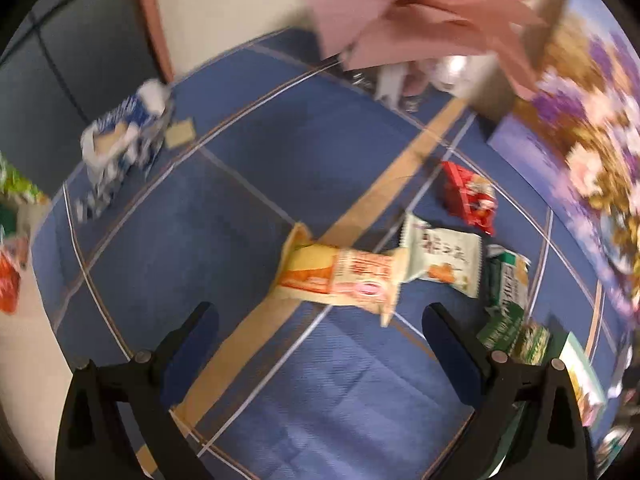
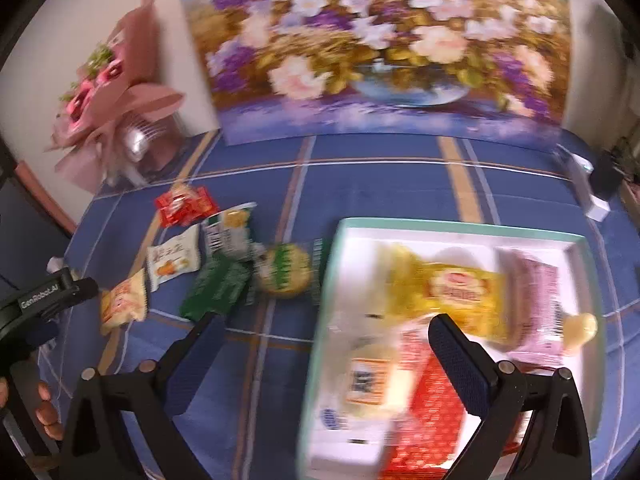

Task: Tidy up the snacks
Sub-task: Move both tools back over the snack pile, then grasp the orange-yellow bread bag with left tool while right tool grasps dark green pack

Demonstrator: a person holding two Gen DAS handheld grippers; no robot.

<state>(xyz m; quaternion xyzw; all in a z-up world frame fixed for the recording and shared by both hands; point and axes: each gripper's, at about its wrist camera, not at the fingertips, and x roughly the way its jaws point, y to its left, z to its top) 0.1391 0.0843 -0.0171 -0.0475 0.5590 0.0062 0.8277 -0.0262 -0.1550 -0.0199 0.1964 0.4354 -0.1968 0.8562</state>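
Both grippers, left [image 1: 320,320] and right [image 2: 324,332], hold their fingers spread wide, gripping nothing. On the blue plaid counter [image 1: 192,240], an orange-and-cream snack packet [image 1: 340,276] lies at 12 o'clock from the left fingers; the snack-filled tray [image 2: 340,240] sits under the right gripper.

A blue plaid tablecloth [image 2: 380,184] covers the table, a flower painting [image 2: 376,48] leans upright against the white wall [image 2: 80,20] at its far edge, and a pink-wrapped bouquet [image 2: 116,92] stands just left of the painting.
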